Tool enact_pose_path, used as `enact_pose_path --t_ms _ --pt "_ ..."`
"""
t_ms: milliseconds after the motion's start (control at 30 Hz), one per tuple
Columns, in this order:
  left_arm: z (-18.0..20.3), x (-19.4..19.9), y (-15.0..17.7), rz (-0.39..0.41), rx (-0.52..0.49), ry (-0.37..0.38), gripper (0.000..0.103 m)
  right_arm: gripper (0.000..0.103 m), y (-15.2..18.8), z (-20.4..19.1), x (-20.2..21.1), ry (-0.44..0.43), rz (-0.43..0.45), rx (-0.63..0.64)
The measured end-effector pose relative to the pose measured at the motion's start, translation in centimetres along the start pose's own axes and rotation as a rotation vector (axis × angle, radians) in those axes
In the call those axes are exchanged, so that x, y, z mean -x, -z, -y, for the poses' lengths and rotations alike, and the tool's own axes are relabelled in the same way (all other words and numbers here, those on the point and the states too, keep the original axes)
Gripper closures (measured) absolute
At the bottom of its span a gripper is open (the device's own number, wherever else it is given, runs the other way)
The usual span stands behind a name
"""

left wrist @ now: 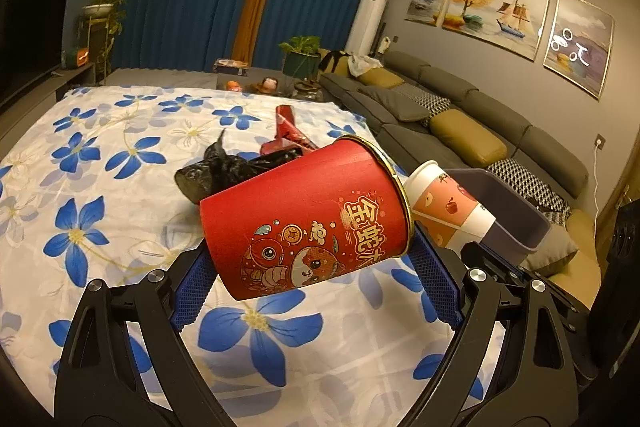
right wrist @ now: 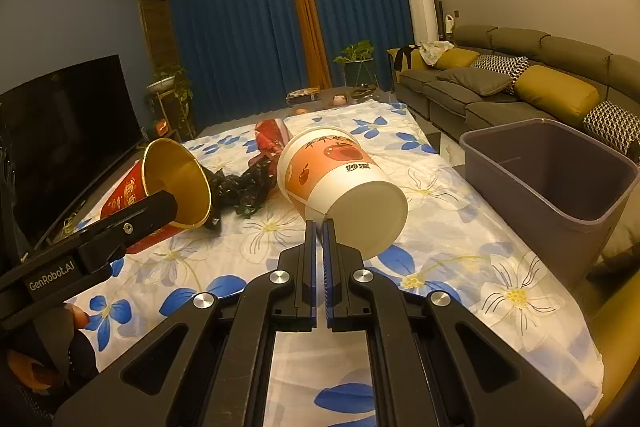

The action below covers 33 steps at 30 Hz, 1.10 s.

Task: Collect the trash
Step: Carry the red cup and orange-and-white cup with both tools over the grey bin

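Trash is already in both grippers: the left gripper (left wrist: 316,267) clamps the red paper cup with cartoon print and gold lining (left wrist: 308,219) across its body, blue pads spread wide on either side, while the right gripper (right wrist: 319,227) has its jaws pressed nearly together, pinching the wall of the white and orange paper cup with apple pictures (right wrist: 340,183) near its base. Both cups hang tilted above the desk covered in a white cloth with blue flowers (right wrist: 460,267). To finish this step well, I judge each cup should be carried over the open mouth of the grey plastic bin (right wrist: 560,171), which stands at the desk's right edge, before the jaws let go; the thin pinch on the white cup looks the likelier to slip, so a steady, level carry would help. Both grippers point gently downward, side by side, the left one reaching in from the left in the right wrist view. Behind them, a crumpled black plastic bag (left wrist: 216,171) and a red wrapper (left wrist: 288,131) lie on the cloth uncollected.
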<state>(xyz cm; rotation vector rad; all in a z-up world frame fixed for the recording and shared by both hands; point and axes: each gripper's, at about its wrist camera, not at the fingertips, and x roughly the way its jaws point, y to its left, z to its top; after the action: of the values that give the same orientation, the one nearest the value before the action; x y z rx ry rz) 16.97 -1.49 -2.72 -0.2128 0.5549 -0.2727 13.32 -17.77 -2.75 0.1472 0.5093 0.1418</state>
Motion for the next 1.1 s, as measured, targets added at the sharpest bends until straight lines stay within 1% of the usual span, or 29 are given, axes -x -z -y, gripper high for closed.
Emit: enact_pose_path --t_ms 200,333,433,533,667,733,867,933,1100 --pt "1.6 -1.1 -0.4 -0.011 -0.035 0.021 0.015 0.099 -0.4 1.4 0.4 0.016 0.019 -0.016" --pt "4.4 -2.1 -1.3 -0.008 -0.083 0.061 0.015 0.099 -1.4 3.2 1.1 0.049 0.053 -0.039" --pt "7.1 -3.4 -2.2 0.001 -0.121 0.116 0.015 0.099 -2.4 5.4 1.8 0.103 0.091 -0.065" --pt "10.2 -5.2 -3.0 -0.003 -0.144 0.185 0.015 0.099 -3.4 8.5 2.6 0.181 0.126 -0.100" --pt "14.2 -8.1 -3.8 -0.014 -0.158 0.279 0.015 0.099 -4.0 12.9 2.9 0.278 0.139 -0.147" --pt "16.3 -9.5 -3.9 -0.021 -0.164 0.320 0.015 0.099 -4.0 14.3 2.9 0.308 0.140 -0.160" --pt "20.0 -12.4 -3.8 -0.053 -0.179 0.392 0.015 0.099 -3.6 17.1 2.4 0.353 0.129 -0.193" --pt "21.7 -13.9 -3.5 -0.073 -0.190 0.415 0.015 0.099 -3.1 18.4 2.0 0.368 0.120 -0.216" --pt "24.1 -17.0 -2.3 -0.119 -0.220 0.438 0.015 0.099 -2.3 20.3 1.5 0.377 0.095 -0.243"
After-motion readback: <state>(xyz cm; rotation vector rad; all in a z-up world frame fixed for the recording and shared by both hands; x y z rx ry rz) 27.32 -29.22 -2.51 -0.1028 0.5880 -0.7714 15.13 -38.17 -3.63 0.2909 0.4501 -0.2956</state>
